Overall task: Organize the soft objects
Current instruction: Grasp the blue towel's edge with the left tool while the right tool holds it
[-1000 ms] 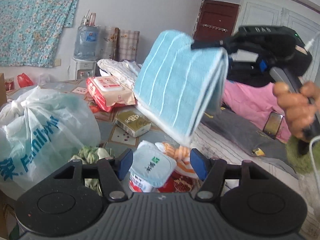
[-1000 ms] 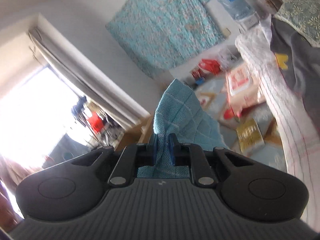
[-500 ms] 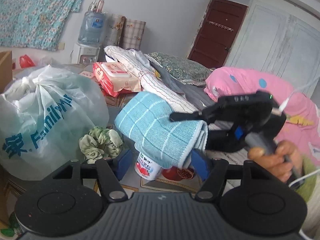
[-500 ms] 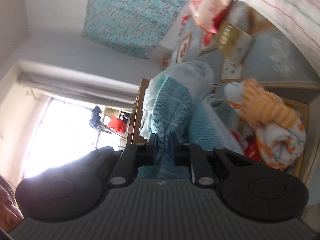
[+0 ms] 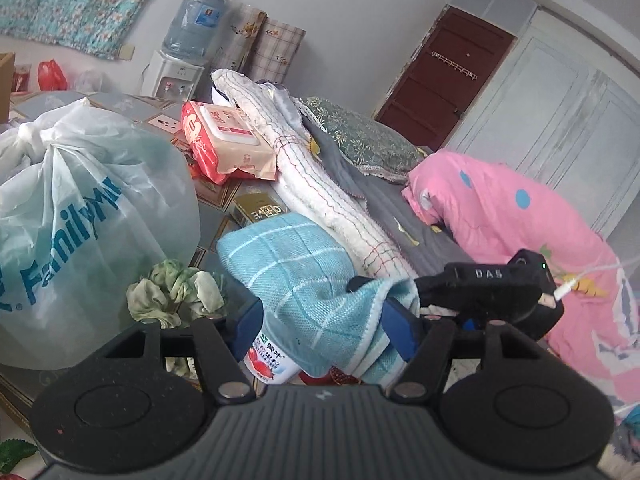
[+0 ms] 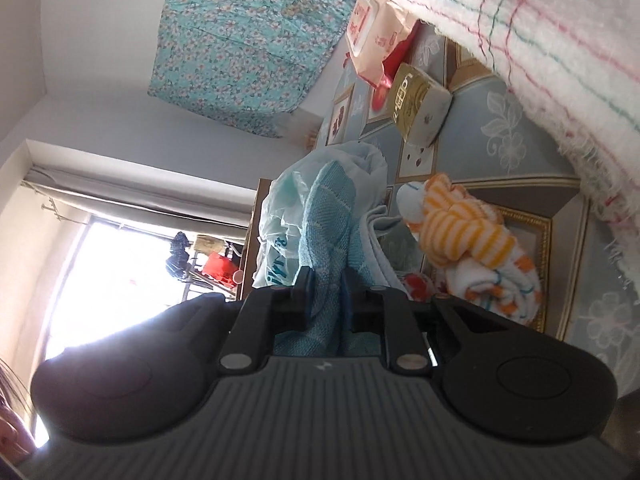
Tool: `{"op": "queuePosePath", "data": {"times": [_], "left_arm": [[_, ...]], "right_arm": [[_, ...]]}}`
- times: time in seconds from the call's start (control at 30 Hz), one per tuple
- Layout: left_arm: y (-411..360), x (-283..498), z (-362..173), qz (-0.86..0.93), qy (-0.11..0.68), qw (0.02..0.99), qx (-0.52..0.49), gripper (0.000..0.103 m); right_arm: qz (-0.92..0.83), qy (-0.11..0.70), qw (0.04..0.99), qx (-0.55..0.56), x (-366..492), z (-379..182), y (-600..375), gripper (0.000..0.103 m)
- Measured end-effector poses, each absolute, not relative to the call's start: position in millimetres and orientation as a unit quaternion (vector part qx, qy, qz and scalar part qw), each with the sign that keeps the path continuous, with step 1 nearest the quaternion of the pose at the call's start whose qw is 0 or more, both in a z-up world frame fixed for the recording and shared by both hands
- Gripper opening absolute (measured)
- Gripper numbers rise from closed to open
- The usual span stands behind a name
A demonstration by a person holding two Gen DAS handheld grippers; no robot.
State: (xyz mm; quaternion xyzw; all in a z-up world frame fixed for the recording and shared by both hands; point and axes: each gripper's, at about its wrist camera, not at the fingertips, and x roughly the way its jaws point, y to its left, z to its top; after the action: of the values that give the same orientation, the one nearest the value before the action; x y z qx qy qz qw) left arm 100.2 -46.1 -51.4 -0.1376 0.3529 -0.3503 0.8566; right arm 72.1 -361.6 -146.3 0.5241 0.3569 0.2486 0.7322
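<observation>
Blue towel (image 6: 329,216) in right gripper (image 6: 325,292)

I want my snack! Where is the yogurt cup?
In the left wrist view the yogurt cup sits low in the middle, between the left gripper's fingers, half hidden under the blue towel, right of the green cloth.

Your right gripper (image 6: 325,292) sits low in the centre of its frame, jaws pinched nearly shut on blue cloth. Your left gripper (image 5: 322,326), bottom centre, has its jaws spread wide apart.
</observation>
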Motion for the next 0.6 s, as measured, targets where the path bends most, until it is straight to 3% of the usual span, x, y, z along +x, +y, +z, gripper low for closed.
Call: {"op": "queuePosePath", "data": {"times": [0.3,0.47,0.6], "left_arm": [[-26.1,98.4,-44.6,-0.347,0.343,0.858,-0.161,0.07],[-51.7,100.6,-44.6,-0.31,0.332,0.887,-0.084,0.068],[-74.3,98.9,-49.4,-0.309,0.324,0.894,-0.03,0.068]], "right_arm": [[0.252,0.356,0.738,0.514,73.4,-142.6,-363.0,0.015],[0.254,0.356,0.742,0.509,72.9,-141.5,-360.6,0.016],[0.254,0.356,0.748,0.499,73.4,-134.7,-360.2,0.025]]}}
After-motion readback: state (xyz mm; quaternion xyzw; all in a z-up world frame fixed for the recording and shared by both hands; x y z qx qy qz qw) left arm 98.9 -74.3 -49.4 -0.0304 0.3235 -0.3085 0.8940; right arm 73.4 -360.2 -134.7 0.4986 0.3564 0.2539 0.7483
